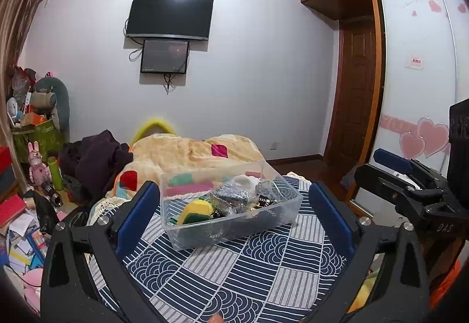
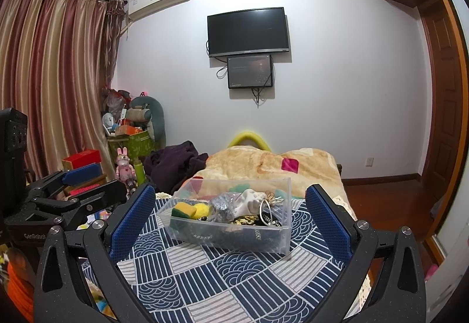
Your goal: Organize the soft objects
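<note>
A clear plastic bin point(image 1: 187, 238) stands on the blue-and-white patterned cloth point(image 1: 240, 273). It holds a yellow-green sponge point(image 1: 195, 211), a silver scrubber point(image 1: 231, 194), a white soft item point(image 1: 244, 180) and dark chains. My left gripper point(image 1: 234, 214) is open and empty, held just short of the bin. In the right wrist view the bin point(image 2: 281, 241), the sponge point(image 2: 183, 210), the scrubber point(image 2: 222, 207) and the cloth point(image 2: 228, 279) show. My right gripper point(image 2: 231, 220) is open and empty, short of the bin. Each gripper shows at the edge of the other's view.
A beige blanket point(image 1: 181, 150) and a dark garment point(image 1: 99, 159) lie behind the bin. Toys, boxes and papers point(image 1: 26, 223) crowd the floor at left. A wardrobe point(image 1: 416, 65) and a wooden door point(image 1: 354, 94) are at right. Curtains point(image 2: 52, 82) hang at left.
</note>
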`<action>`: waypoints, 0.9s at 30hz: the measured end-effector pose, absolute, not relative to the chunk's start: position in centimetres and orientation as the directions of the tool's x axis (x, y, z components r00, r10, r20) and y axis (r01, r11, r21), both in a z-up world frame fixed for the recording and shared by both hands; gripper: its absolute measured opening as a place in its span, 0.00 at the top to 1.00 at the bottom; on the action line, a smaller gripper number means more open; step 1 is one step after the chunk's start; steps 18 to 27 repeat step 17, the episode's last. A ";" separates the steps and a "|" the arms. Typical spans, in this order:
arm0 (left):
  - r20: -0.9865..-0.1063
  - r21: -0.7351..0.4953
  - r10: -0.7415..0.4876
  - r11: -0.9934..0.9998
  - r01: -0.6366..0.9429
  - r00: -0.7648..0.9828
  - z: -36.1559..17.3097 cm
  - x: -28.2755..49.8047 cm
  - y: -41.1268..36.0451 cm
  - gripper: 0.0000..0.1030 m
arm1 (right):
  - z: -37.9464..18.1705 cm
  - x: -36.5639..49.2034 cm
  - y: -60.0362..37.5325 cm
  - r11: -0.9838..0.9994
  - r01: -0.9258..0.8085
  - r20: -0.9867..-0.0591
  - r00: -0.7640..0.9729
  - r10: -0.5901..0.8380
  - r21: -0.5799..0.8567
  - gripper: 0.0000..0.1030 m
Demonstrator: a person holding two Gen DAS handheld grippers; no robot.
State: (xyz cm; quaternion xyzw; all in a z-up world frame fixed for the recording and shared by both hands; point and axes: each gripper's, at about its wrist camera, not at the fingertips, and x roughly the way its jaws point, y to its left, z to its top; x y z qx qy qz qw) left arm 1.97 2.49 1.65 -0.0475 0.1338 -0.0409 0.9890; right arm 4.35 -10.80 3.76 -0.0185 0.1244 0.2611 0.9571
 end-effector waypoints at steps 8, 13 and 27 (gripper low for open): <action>-0.266 -0.106 -0.099 0.992 0.073 0.959 1.5 1.9 2.4 0.00 | 3.9 4.2 -10.6 0.864 -0.503 -0.259 0.831 0.493 0.030 0.01; -0.274 -0.116 -0.115 0.990 0.086 0.955 1.4 1.8 2.6 0.00 | 3.9 4.3 -10.5 0.865 -0.501 -0.265 0.829 0.492 0.035 0.01; -0.279 -0.114 -0.112 0.990 0.083 0.954 1.3 1.9 2.4 0.00 | 3.6 4.3 -10.5 0.866 -0.499 -0.273 0.828 0.490 0.041 0.01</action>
